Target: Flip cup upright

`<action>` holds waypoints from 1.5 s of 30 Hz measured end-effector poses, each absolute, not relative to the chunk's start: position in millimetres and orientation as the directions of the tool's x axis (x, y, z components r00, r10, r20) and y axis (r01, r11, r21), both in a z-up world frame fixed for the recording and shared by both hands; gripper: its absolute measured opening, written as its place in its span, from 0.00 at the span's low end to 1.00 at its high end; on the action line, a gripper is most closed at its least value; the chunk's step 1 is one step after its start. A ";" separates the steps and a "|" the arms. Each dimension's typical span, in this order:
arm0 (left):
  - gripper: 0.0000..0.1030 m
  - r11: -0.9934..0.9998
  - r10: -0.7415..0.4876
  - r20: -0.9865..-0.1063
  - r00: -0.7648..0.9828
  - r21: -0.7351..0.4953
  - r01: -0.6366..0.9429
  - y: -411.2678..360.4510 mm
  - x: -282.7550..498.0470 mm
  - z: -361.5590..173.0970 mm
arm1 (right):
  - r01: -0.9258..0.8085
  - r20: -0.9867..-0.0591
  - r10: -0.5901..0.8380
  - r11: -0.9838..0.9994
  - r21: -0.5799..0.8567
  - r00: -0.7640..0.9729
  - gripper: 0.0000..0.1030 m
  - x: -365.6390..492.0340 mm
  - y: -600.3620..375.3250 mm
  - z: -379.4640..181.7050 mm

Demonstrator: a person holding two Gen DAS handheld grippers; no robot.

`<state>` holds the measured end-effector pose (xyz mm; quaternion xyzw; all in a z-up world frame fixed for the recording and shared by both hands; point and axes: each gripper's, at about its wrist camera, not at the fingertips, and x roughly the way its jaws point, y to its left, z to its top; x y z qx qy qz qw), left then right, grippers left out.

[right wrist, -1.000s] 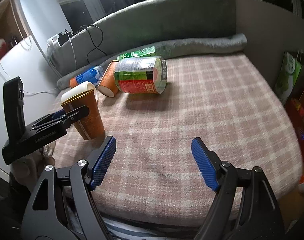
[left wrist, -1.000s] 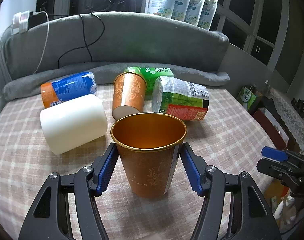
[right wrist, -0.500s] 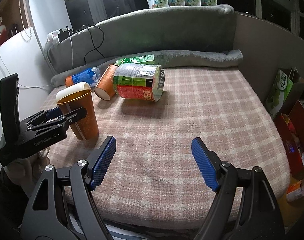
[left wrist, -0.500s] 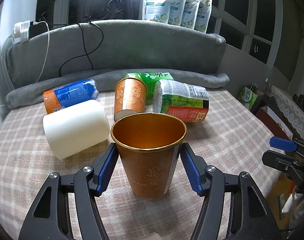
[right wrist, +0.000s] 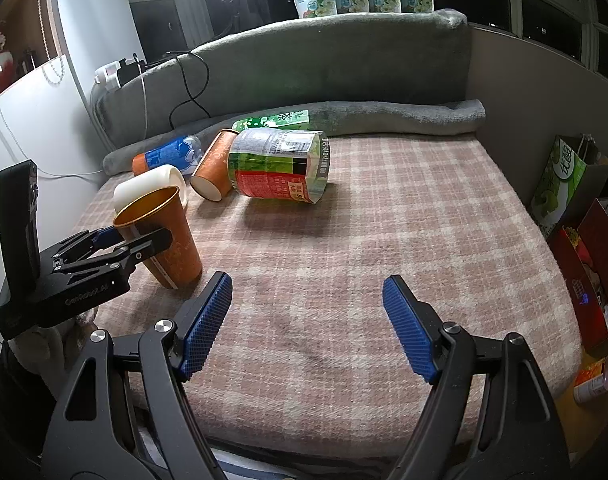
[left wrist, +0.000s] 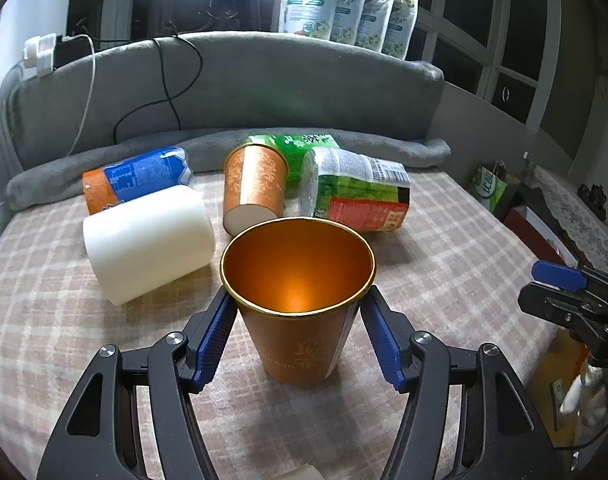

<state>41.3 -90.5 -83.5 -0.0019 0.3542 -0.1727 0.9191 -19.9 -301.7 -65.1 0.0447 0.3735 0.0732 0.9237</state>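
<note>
An orange cup with a gold rim (left wrist: pixel 297 304) stands upright on the plaid cloth, mouth up, between the blue pads of my left gripper (left wrist: pixel 297 338). The pads sit at its sides with narrow gaps, so the gripper reads as open. The same cup shows in the right wrist view (right wrist: pixel 159 236), with the left gripper (right wrist: pixel 115 246) around it. My right gripper (right wrist: pixel 306 328) is open and empty above the front of the cloth. A second orange cup (left wrist: pixel 253 188) lies on its side behind.
A white roll (left wrist: pixel 147 240), a blue-and-orange bottle (left wrist: pixel 135 180), a green bottle (left wrist: pixel 299 150) and a green-and-red labelled container (left wrist: pixel 356 196) lie behind the cup. A grey cushion (left wrist: pixel 223 92) backs the surface. Boxes and bags (right wrist: pixel 564 176) stand off the right edge.
The left gripper's pads have eased slightly away from the upright cup. Both cameras have tilted up a little. The cup has stayed in place.
</note>
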 end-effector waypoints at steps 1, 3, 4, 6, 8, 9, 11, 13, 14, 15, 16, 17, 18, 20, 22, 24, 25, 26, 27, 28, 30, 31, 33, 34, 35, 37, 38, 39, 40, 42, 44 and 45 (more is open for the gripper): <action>0.62 0.940 -0.319 -0.652 0.688 -0.127 0.316 -90.1 40.7 -83.6 | -0.103 -0.683 0.169 0.985 0.137 0.710 0.78 -20.2 -301.2 -64.9; 0.62 0.939 -0.324 -0.654 0.684 -0.135 0.316 -88.8 39.8 -83.3 | -0.104 -0.683 0.170 0.985 0.137 0.710 0.78 -21.1 -300.2 -64.5; 0.62 0.939 -0.325 -0.654 0.683 -0.136 0.316 -88.2 39.4 -83.3 | -0.105 -0.683 0.171 0.985 0.138 0.710 0.78 -21.1 -299.8 -64.3; 0.63 0.938 -0.326 -0.655 0.681 -0.137 0.318 -87.3 38.3 -82.9 | -0.105 -0.682 0.171 0.985 0.137 0.711 0.78 -21.4 -299.2 -64.1; 0.63 0.937 -0.329 -0.660 0.676 -0.139 0.321 -86.9 37.4 -82.5 | -0.107 -0.681 0.171 0.985 0.136 0.712 0.78 -21.7 -298.2 -63.7; 0.63 0.936 -0.331 -0.664 0.671 -0.141 0.322 -86.7 37.5 -82.8 | -0.107 -0.681 0.172 0.985 0.137 0.712 0.78 -21.6 -297.8 -63.6; 0.68 0.933 -0.340 -0.672 0.659 -0.151 0.327 -86.3 37.7 -83.2 | -0.109 -0.681 0.173 0.985 0.136 0.712 0.78 -21.3 -297.3 -63.5; 0.75 0.931 -0.345 -0.676 0.651 -0.158 0.329 -85.5 37.1 -83.6 | -0.112 -0.681 0.175 0.984 0.136 0.711 0.78 -20.7 -295.7 -63.3; 0.76 0.929 -0.351 -0.677 0.647 -0.162 0.334 -85.1 36.4 -83.5 | -0.114 -0.681 0.176 0.984 0.136 0.711 0.78 -20.5 -295.1 -63.3; 0.78 0.927 -0.354 -0.679 0.643 -0.164 0.337 -84.9 35.8 -83.3 | -0.115 -0.681 0.177 0.984 0.136 0.711 0.78 -20.2 -294.9 -63.3; 0.78 0.926 -0.356 -0.680 0.641 -0.165 0.339 -84.3 34.7 -83.1 | -0.116 -0.681 0.178 0.984 0.136 0.710 0.78 -19.7 -294.6 -63.5; 0.78 0.926 -0.357 -0.681 0.639 -0.165 0.340 -83.9 34.0 -82.9 | -0.117 -0.681 0.180 0.983 0.138 0.710 0.78 -19.1 -294.3 -63.8; 0.78 0.925 -0.358 -0.682 0.638 -0.167 0.341 -83.1 33.2 -82.4 | -0.119 -0.680 0.184 0.983 0.142 0.710 0.78 -18.6 -294.1 -63.8; 0.78 0.925 -0.360 -0.684 0.634 -0.172 0.340 -80.8 32.2 -81.4 | -0.122 -0.675 0.192 0.981 0.150 0.713 0.78 -17.8 -294.3 -63.6; 0.78 0.924 -0.363 -0.681 0.636 -0.176 0.339 -77.6 29.8 -79.3 | -0.125 -0.667 0.195 0.980 0.152 0.719 0.78 -17.0 -294.3 -62.7; 0.78 0.926 -0.358 -0.677 0.643 -0.172 0.335 -74.0 26.0 -76.4 | -0.128 -0.658 0.194 0.981 0.148 0.727 0.79 -16.4 -293.1 -60.7; 0.78 0.927 -0.356 -0.674 0.647 -0.169 0.334 -72.0 23.7 -74.7 | -0.130 -0.651 0.194 0.981 0.145 0.733 0.84 -16.6 -292.4 -59.4; 0.78 0.928 -0.354 -0.667 0.655 -0.167 0.332 -69.3 20.6 -72.1 | -0.133 -0.641 0.192 0.981 0.140 0.743 0.87 -17.3 -291.7 -57.8; 0.78 0.929 -0.352 -0.664 0.659 -0.166 0.330 -67.5 19.1 -70.3 | -0.132 -0.632 0.185 0.983 0.131 0.753 0.90 -18.0 -290.8 -56.1; 0.78 0.931 -0.349 -0.660 0.665 -0.165 0.325 -65.5 17.9 -68.0 | -0.131 -0.626 0.179 0.984 0.122 0.759 0.90 -18.2 -289.8 -54.7; 0.78 0.934 -0.344 -0.643 0.684 -0.162 0.317 -60.3 12.6 -61.5 | -0.134 -0.616 0.174 0.985 0.112 0.769 0.90 -18.4 -287.5 -51.9; 0.78 0.936 -0.343 -0.633 0.694 -0.164 0.313 -57.5 10.1 -57.6 | -0.135 -0.610 0.174 0.985 0.110 0.773 0.90 -18.5 -286.5 -50.4; 0.78 0.937 -0.341 -0.613 0.712 -0.166 0.306 -51.5 4.5 -49.9 | -0.136 -0.600 0.174 0.985 0.109 0.781 0.90 -18.8 -285.2 -47.6; 0.78 0.940 -0.335 -0.602 0.725 -0.162 0.300 -48.6 1.0 -45.7 | -0.135 -0.596 0.173 0.985 0.108 0.784 0.90 -19.2 -285.0 -46.5; 0.78 0.945 -0.322 -0.592 0.739 -0.154 0.289 -46.2 -2.3 -42.0 | -0.133 -0.590 0.170 0.985 0.107 0.790 0.90 -19.7 -284.7 -45.0; 0.78 0.955 -0.292 -0.565 0.772 -0.136 0.262 -40.2 -7.9 -34.5 | -0.124 -0.574 0.159 0.987 0.101 0.803 0.90 -20.6 -283.9 -41.6; 0.78 0.963 -0.269 -0.543 0.795 -0.127 0.239 -36.1 -11.6 -29.4 | -0.117 -0.565 0.151 0.988 0.096 0.811 0.90 -21.0 -283.4 -39.6; 0.78 0.969 -0.248 -0.522 0.816 -0.118 0.219 -32.7 -14.8 -24.9 | -0.113 -0.558 0.146 0.989 0.094 0.817 0.91 -21.3 -282.9 -38.2; 0.78 0.977 -0.213 -0.492 0.844 -0.104 0.186 -28.8 -19.2 -19.5 | -0.108 -0.549 0.141 0.990 0.091 0.824 0.91 -21.7 -282.4 -36.5; 0.78 0.987 -0.159 -0.447 0.880 -0.084 0.136 -22.5 -26.0 -12.2 | -0.102 -0.537 0.132 0.991 0.086 0.833 0.91 -21.7 -281.7 -34.2; 0.79 0.993 -0.112 -0.399 0.910 -0.073 0.090 -16.3 -32.1 -5.3 | -0.094 -0.525 0.121 0.992 0.079 0.842 0.91 -22.1 -280.4 -31.7; 0.79 0.995 -0.091 -0.379 0.921 -0.069 0.069 -14.2 -34.8 -2.7 | -0.087 -0.517 0.112 0.994 0.072 0.849 0.91 -22.8 -279.5 -30.2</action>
